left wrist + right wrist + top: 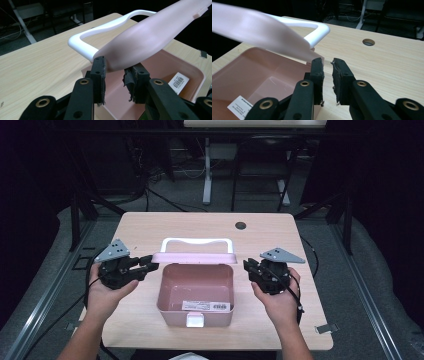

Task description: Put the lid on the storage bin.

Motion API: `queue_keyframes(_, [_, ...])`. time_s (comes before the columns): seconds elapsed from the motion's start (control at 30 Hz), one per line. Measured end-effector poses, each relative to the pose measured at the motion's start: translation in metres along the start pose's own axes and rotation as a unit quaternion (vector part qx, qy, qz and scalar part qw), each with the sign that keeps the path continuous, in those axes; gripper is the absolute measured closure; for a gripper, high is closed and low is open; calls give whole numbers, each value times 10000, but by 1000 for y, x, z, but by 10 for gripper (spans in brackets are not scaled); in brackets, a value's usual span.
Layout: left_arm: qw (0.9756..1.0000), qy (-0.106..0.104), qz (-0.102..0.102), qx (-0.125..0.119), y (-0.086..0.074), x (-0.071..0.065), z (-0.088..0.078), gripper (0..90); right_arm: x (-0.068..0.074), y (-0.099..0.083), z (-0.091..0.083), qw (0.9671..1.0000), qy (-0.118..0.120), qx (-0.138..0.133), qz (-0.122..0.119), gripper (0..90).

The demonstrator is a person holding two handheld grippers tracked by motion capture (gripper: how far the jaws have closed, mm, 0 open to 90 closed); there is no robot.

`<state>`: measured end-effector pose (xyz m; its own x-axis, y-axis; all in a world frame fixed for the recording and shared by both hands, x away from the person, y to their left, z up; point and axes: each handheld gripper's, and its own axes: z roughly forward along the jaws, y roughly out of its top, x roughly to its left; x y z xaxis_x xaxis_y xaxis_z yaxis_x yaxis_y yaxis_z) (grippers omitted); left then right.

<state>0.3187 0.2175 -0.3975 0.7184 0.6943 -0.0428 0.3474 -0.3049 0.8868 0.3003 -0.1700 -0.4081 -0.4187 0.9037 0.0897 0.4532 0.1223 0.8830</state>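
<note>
A pink plastic box (165, 292) stands open in the middle of the table, a barcode label (207, 306) on its floor. Its lid (192, 257) is raised on edge at the back, with a white handle (197, 241) behind it. My left gripper (150, 265) holds the lid's left corner; in the left gripper view the lid (150, 37) sits between the jaws of my left gripper (115, 67). My right gripper (248, 266) is at the lid's right end. In the right gripper view my right gripper (327, 62) has a narrow empty gap, with the lid corner (287, 45) just beside its left finger.
The wooden table (150, 227) has a round cable hole (241, 225) at the back right. A white latch (195, 320) sticks out at the box's front. Bare tabletop lies left, right and behind the box. Dark frames and a desk leg (207, 175) stand beyond.
</note>
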Motion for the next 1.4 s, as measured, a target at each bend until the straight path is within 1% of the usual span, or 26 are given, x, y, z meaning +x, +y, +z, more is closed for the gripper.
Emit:
queue_keyframes(0.03, [10000, -9, -26, 47, -1, -1, -1, 696, -3, 1, 0, 10000, -5, -14, 29, 783])
queue_keyframes(0.1, [10000, 0, -50, 57, -1, -2, -1, 697, -4, 2, 0, 10000, 3, -38, 47, 781])
queue_keyframes(0.17, [9999, 23, -80, 63, -1, -3, -2, 699, -9, 4, 1, 9999, 36, -55, 96, 774])
queue_keyframes(0.2, [9999, 50, -48, 90, -1, -5, -3, 699, -9, 4, 1, 9999, 36, -55, 96, 774])
queue_keyframes(0.27, [9999, 92, -55, 124, -1, -7, -3, 699, -12, 6, 2, 9998, 70, -81, 153, 772])
queue_keyframes(0.3, [9999, 106, -50, 126, -2, -8, -3, 702, -14, 8, 3, 9997, 123, -113, 185, 772])
queue_keyframes(0.4, [9996, 186, -28, 192, -5, -13, -4, 703, -14, 10, 6, 9997, 149, -124, 174, 772])
queue_keyframes(0.5, [9996, 213, 10, 205, -7, -15, -4, 706, -15, 10, 9, 9996, 173, -105, 178, 771])
queue_keyframes(0.7, [9996, 165, -5, 219, -14, -18, -5, 704, -16, 11, 20, 9994, 280, -39, 190, 752])
queue_keyframes(0.9, [9995, 176, 42, 255, -17, -20, -6, 704, -18, 11, 23, 9992, 335, -31, 222, 744])
queue_keyframes(1.07, [9995, 150, 25, 262, -21, -21, -6, 701, -19, 11, 24, 9991, 358, -11, 228, 729])
queue_keyframes(1.13, [9995, 114, 7, 300, -23, -21, -7, 699, -19, 11, 25, 9990, 380, -3, 230, 724])
queue_keyframes(1.27, [9993, 125, 40, 345, -27, -24, -8, 697, -18, 11, 28, 9987, 432, 51, 273, 718])
queue_keyframes(1.4, [9992, 87, 24, 382, -33, -24, -9, 703, -15, 11, 30, 9985, 484, 58, 255, 708])
